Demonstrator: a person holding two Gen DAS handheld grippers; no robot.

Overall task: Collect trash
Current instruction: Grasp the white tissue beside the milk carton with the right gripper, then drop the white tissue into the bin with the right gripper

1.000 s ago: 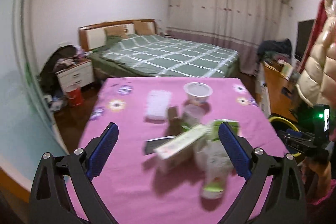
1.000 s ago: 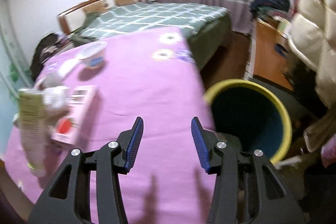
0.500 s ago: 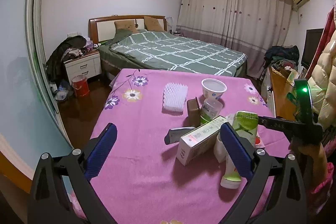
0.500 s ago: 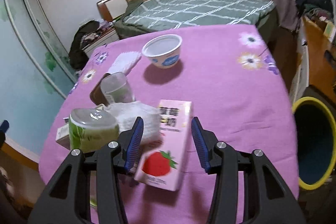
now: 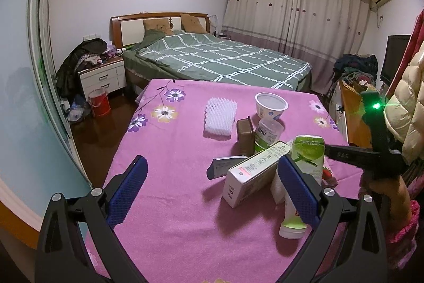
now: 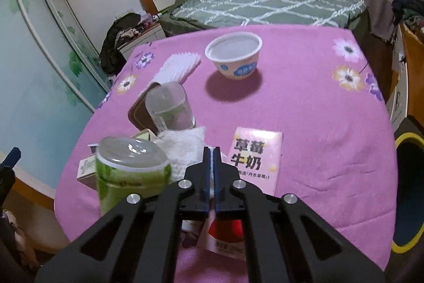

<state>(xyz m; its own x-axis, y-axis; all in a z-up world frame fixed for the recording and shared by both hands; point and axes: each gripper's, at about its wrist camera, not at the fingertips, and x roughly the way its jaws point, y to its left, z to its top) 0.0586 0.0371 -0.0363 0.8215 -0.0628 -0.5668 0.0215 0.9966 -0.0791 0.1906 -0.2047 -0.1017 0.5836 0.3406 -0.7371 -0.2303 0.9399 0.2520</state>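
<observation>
The right gripper (image 6: 212, 150) hangs low over the near edge of the pink tablecloth (image 6: 304, 102), its blue pads pressed flat together; a scrap of white shows between them, though whether it is pinched there is hard to say. Right under it sits a crumpled white tissue (image 6: 185, 147), touching the pink strawberry milk carton (image 6: 254, 158) lying flat beside it. To the left stands the green tube (image 6: 129, 177), with a clear plastic bottle (image 6: 169, 108) behind it and a white yogurt cup (image 6: 234, 55) well apart further back. Off the table's right edge, the yellow-rimmed bin (image 6: 408, 192) waits on the floor. Over on the other side, the left gripper (image 5: 212, 187) hovers spread wide, nothing between its pads, facing a tilted white-and-green box (image 5: 251, 177) and a white foam net (image 5: 220, 116)
</observation>
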